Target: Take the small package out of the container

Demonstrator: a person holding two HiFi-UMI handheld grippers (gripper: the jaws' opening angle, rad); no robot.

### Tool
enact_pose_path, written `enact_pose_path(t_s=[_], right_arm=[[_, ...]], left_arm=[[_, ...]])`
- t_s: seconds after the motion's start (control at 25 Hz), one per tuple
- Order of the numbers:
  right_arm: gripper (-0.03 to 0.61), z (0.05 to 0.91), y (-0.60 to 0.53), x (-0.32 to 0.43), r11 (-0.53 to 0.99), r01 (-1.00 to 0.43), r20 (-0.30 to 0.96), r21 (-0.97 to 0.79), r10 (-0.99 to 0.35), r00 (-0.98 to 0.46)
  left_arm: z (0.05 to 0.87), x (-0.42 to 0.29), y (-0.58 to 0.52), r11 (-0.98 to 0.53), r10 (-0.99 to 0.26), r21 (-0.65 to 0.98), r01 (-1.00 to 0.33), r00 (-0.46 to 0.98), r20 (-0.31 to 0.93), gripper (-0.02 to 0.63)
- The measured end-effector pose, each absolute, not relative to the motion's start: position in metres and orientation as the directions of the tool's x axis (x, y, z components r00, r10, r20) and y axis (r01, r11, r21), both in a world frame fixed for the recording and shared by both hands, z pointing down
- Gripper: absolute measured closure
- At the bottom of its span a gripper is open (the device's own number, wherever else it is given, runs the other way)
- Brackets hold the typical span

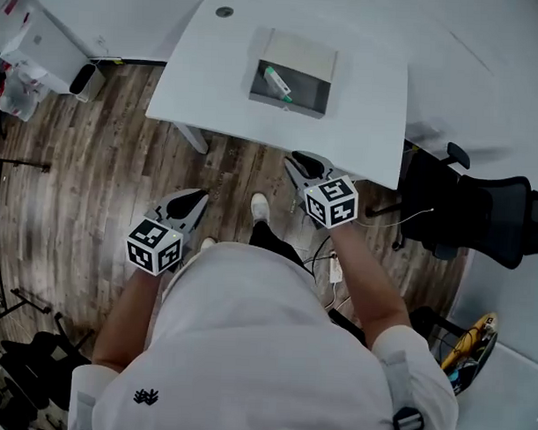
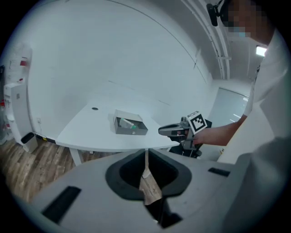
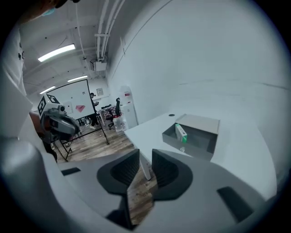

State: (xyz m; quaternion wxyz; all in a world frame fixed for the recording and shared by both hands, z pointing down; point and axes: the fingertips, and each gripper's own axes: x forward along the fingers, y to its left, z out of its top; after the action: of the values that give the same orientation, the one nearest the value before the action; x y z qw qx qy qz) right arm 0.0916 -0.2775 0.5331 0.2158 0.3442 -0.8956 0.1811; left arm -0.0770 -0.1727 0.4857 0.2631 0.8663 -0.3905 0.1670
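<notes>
Risks (judgement). The right gripper (image 1: 299,160) has its jaws only narrowly parted, with nothing between them. That gap looks tight for the small package (image 1: 276,82), so a descent as-is could knock it over or shove it along rather than straddle it. The grey container (image 1: 286,103) sits loose on the white table (image 1: 369,116); a jaw catching its wall could slide or tip it. The package lies aslant in the container's left part, close to the wall, which leaves little room for a jaw on that side.

Pose. Both grippers are low in front of the person's body, above the wood floor (image 1: 95,159). The left gripper (image 1: 192,201) is clenched and empty, set further back. The right one is forward, its tips about at the table's near edge, aimed toward the container. Both elbows are bent.
</notes>
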Motion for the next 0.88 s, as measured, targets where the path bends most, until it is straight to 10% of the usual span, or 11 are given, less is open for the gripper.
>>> enact_pose_path(t_s=[0.88], right_arm=[[0.38,0.608,-0.508,0.046,0.806,-0.586,0.631,-0.082,-0.413,-0.656]], left_arm=[[0.481,-0.072,-0.245,-0.239,-0.768,0.282,-0.929,0.359,0.531,0.586]])
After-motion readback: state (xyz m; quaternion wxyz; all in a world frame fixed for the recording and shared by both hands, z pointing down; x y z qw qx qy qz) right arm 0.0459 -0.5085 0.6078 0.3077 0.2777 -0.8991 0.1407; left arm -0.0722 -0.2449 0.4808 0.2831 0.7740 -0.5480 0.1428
